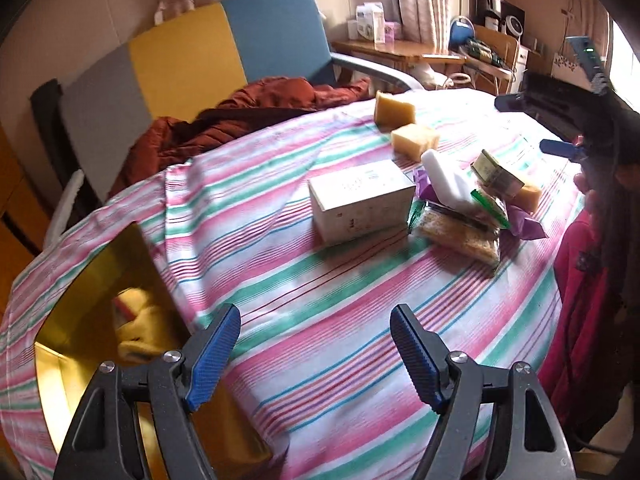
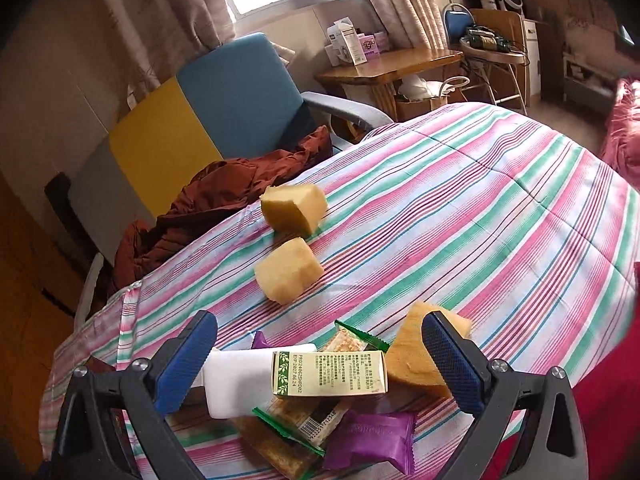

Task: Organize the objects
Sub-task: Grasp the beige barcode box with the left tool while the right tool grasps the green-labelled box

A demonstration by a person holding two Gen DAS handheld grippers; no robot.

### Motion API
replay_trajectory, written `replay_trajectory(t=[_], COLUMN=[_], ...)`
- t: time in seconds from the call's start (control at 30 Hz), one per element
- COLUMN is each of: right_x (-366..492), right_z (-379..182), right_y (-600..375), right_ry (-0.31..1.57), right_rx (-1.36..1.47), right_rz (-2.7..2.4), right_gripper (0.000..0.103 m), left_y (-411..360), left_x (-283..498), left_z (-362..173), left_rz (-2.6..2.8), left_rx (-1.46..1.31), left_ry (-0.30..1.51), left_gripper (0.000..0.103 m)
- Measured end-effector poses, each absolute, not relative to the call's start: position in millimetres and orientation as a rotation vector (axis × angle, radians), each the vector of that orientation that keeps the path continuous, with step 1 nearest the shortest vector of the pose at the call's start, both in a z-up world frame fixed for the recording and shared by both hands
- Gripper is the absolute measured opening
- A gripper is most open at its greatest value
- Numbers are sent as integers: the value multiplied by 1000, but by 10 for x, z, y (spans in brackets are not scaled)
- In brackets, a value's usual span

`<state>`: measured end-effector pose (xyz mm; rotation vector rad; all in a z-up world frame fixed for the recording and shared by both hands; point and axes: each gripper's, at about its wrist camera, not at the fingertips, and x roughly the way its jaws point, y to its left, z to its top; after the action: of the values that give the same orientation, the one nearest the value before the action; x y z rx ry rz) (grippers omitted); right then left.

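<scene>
The small green-printed carton [image 2: 330, 374] is lying on top of a heap of snack packets [image 2: 292, 432] on the striped surface [image 2: 460, 208], directly between the blue pads of the right tongs [image 2: 320, 364], which are gaping wide and gripping nothing. It is looking light, stiff, crushable; its 2 short ends are offering the best hold. The left tongs [image 1: 316, 356] are hanging open and empty, well short of the white box [image 1: 360, 200].

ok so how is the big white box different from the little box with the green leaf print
The big white box sits directly on the striped cloth, apart from the clutter; the little leaf-print box lies on top of the snack packets. The big white box is plain and pale with faint marks, while the leaf-print box is cream with green leaves and dense printed text. The white box is clearly bulkier. Both are closed cardboard cartons.
</scene>
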<state>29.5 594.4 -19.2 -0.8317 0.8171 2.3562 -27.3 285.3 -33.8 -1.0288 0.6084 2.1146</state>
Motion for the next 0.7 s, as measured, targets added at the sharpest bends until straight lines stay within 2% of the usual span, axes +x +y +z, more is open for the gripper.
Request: replay_trajectory(t=[0.17,0.23,0.4,0.5,0.7], right_x=[406,413,389,407,429], right_z=[-239,-278,-289,-288,-322], right_y=[6086,6123,6110,6122,6163], right_ry=[947,991,997,1018,1069], right_rx=[-794,-804,-824,-813,-809], right_rz=[2317,2304,2320,2324,2318], right_gripper=[103,103,103,103,103], left_y=[3169,3325,3664,3868,4139], left_x=[-344,-386,-554,-693,-941], left_z=[-367,-370,-383,-449,-665], left_rz=[2021,1971,1877,1817,1695], left_rx=[-939,-897,-827,-818,-858], left_ry=[751,829,929,981,1047], left_gripper=[79,83,85,95,95])
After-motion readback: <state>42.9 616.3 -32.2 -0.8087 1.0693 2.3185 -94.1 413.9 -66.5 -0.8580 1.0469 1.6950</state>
